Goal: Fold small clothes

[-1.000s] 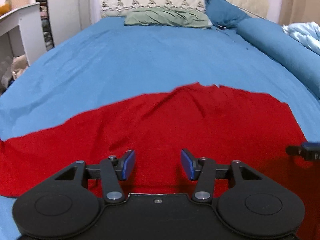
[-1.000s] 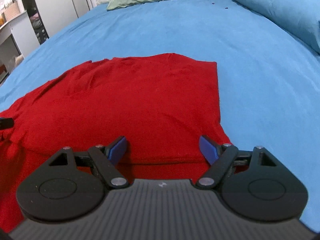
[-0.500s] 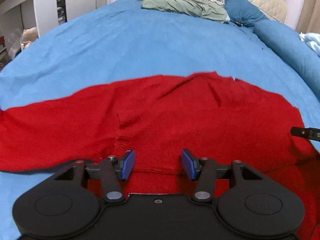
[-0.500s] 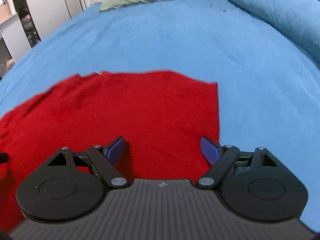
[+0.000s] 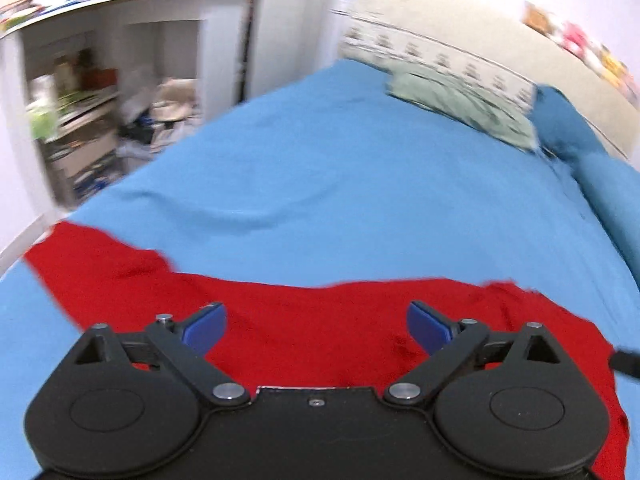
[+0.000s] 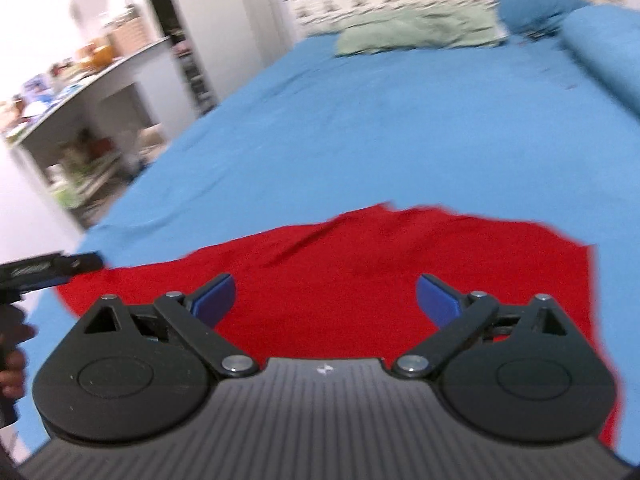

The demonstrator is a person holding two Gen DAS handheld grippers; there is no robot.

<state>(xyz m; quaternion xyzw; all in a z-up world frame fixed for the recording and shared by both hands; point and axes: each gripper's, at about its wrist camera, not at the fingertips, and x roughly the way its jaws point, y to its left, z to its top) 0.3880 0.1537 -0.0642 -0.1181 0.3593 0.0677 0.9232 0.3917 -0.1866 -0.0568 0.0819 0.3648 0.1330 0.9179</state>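
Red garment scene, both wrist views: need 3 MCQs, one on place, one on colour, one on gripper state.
1. Where does the red garment lie?
A. on the white shelf unit
B. on the blue bedsheet
C. over the green pillow

2. What colour are the pads on the left gripper?
A. blue
B. orange
C. white

3. How does the right gripper stand?
A. shut on the garment
B. shut and empty
C. open, nothing between its fingers

Answers:
1 B, the red cloth is spread flat on the blue bedsheet, well short of the green pillow.
2 A, both pads show blue.
3 C, a wide gap separates the fingers, with the cloth lying beyond them.
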